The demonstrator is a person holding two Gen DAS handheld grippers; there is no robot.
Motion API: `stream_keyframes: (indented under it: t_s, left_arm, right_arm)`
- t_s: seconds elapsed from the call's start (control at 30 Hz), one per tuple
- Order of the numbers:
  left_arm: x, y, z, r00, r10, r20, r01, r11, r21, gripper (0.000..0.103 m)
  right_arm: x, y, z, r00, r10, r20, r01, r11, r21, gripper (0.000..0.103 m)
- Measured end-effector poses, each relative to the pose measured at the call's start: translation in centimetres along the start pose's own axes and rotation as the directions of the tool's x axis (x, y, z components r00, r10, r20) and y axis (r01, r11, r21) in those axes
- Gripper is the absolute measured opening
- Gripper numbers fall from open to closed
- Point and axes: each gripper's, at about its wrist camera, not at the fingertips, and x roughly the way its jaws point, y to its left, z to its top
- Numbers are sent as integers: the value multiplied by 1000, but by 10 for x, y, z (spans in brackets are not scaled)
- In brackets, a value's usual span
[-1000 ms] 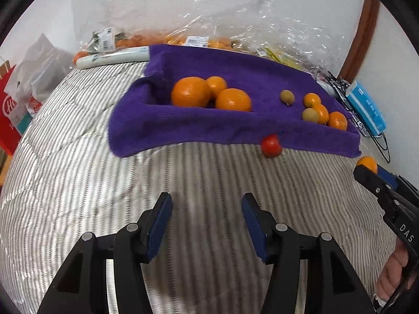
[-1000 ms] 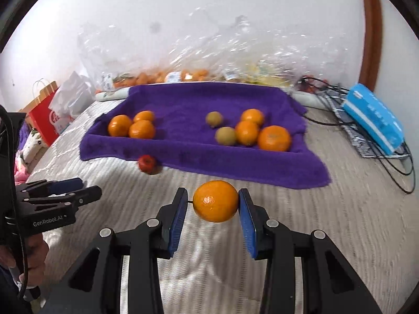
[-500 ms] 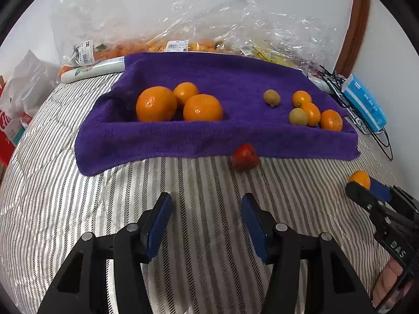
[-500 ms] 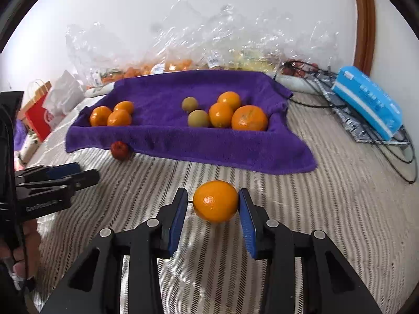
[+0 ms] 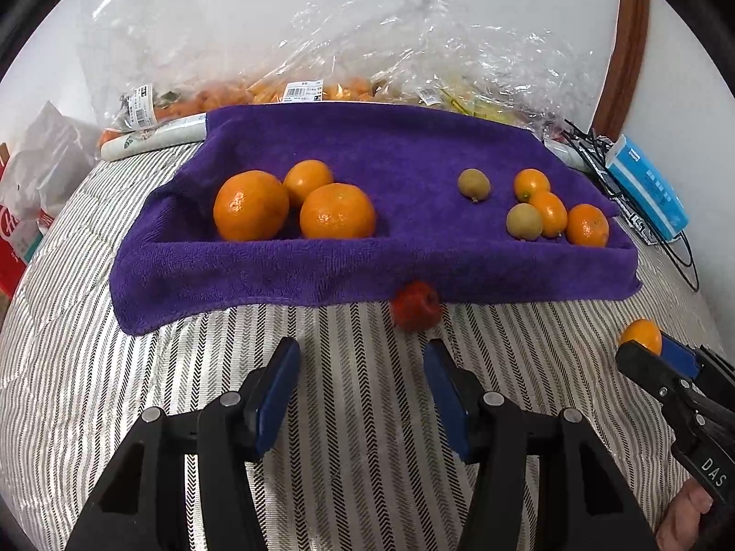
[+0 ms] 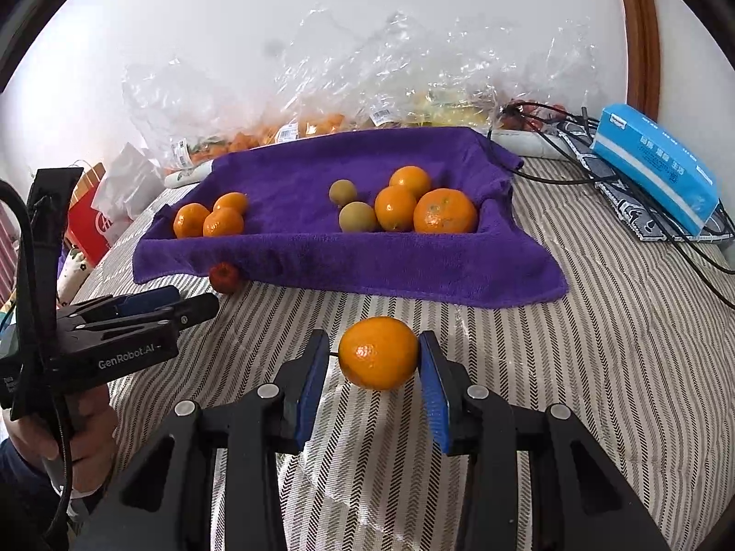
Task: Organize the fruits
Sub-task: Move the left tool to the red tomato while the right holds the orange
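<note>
A purple towel [image 5: 404,156] [image 6: 367,252] lies on the striped bed. Three oranges [image 5: 294,202] [image 6: 211,220] sit on its left part. On its right part, two small green-brown fruits [image 5: 523,220] lie among more oranges [image 5: 588,225] [image 6: 443,211]. A small red fruit [image 5: 415,305] [image 6: 224,277] rests on the bedding against the towel's front edge. My left gripper [image 5: 360,372] [image 6: 188,303] is open and empty, a little short of the red fruit. My right gripper [image 6: 373,358] is shut on an orange [image 6: 378,352] [image 5: 641,333] above the bedding.
Clear plastic bags [image 5: 321,87] of fruit lie behind the towel against the wall. A blue tissue pack [image 6: 657,165] and black cables [image 6: 579,147] sit at the right. A red paper bag [image 6: 89,225] stands at the left. A hand [image 6: 78,445] holds the left gripper.
The left gripper has shifted sideways, so the red fruit now lies nearly ahead of its open fingers. The right gripper has moved closer to the towel, still holding the orange.
</note>
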Motion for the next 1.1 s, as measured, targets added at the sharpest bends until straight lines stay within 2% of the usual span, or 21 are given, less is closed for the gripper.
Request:
stream_keyframes:
  t_s: [0.13,0.23,0.3,0.37,0.57,0.9,1.1]
  left_arm:
    - [0,0,0,1000,3,1,-3,1000,0,53]
    - [1,0,0,1000,-8,0,8,1000,-2,57]
    - [2,-1,0,1000,-26,-6,26,1000,8,66]
    - [3,-6,-1,1000,-7,-13,7,1000,30,67]
    - [1,0,-2,999,-33,-3,33,999,5,67]
    - [4,-8,2,1000,-9,-3,9,1000,4,65]
    - [8,-8,8,1000,-24,7,24,999,-23,56]
  right_arm:
    - [0,0,-1,1000,-13,1,13,1000,-3,39]
    - [-2,-1,-1,1000,-20,11,20,1000,3,39]
    - [-3,0,-1,1000,-25,14,25,1000,0,39]
    - [-4,2,-1,999,-33,22,33,999,-10,39]
    - [-9,-7,1,996,-75,45,74,997,27,39]
    - [-7,-10,2,996,-86,37,84,996,39,39]
    - [-5,-13,3,996,-82,29,81,995,55,39]
